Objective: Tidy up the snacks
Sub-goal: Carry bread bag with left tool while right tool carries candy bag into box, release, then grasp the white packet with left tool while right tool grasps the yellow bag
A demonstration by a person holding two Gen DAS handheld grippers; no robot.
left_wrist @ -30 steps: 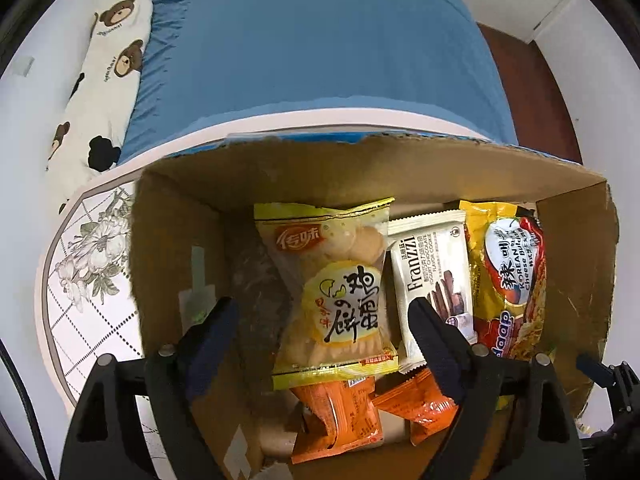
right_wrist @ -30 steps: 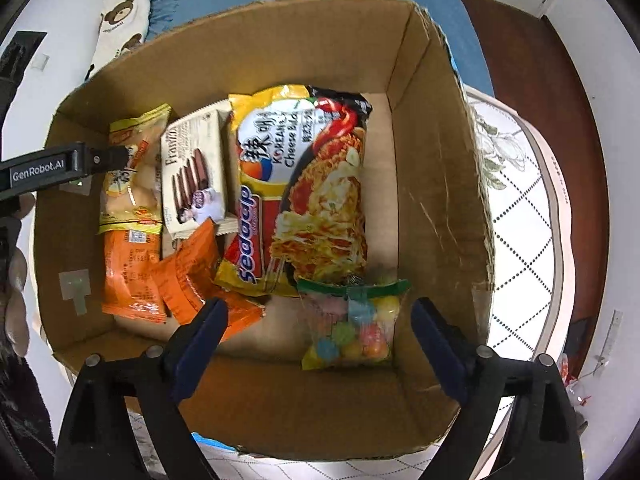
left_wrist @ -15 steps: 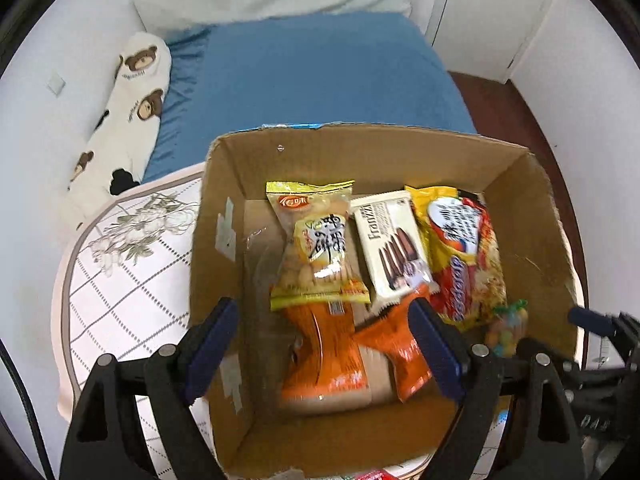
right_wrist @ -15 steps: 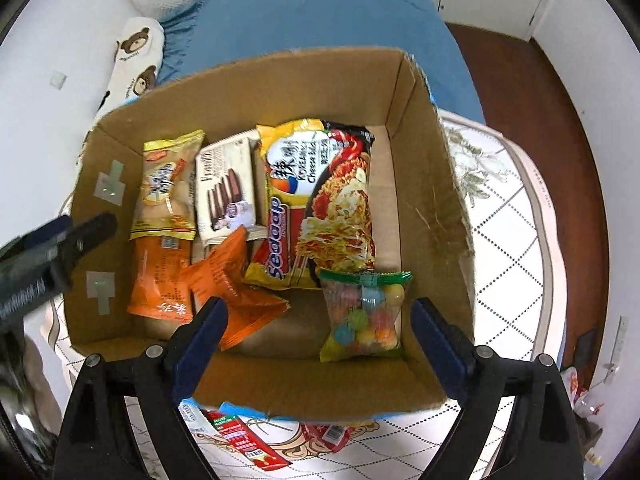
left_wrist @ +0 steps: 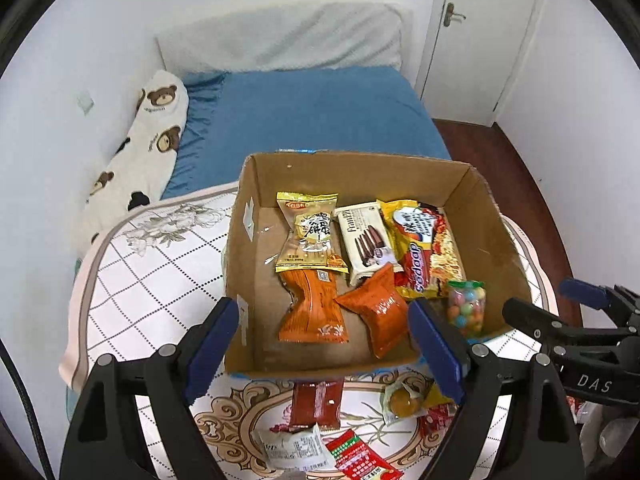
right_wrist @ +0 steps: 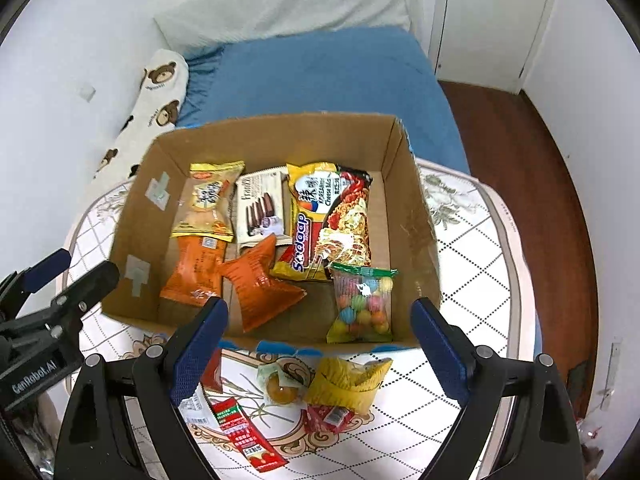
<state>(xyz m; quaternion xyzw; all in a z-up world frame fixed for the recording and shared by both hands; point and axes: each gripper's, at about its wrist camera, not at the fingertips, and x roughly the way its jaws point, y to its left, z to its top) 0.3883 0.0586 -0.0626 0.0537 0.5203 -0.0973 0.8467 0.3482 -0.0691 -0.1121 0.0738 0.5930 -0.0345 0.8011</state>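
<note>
Tabletop snack box [left_wrist: 486,236] sits beyond the empty, spread left claw [left_wrist: 324,344].

One cardboard box [right_wrist: 416,216]; six snack packets [right_wrist: 256,284] inside; perhaps five more loose packets [right_wrist: 240,432] outside.

An open brown cardboard box [right_wrist: 408,216] sits on the patterned bench. Inside, along its far side from left to right, lie a yellow biscuit packet [right_wrist: 208,204], a white chocolate-wafer pack [right_wrist: 260,210] and a large yellow-and-red noodle packet [right_wrist: 332,220]. Nearer lie two orange snack packets [right_wrist: 196,268], one crumpled and tilted, and at right a clear bag of coloured candy balls [right_wrist: 362,304]. Loose wrapped snacks [right_wrist: 348,384] lie on the bench just beside the box's near wall.
</note>
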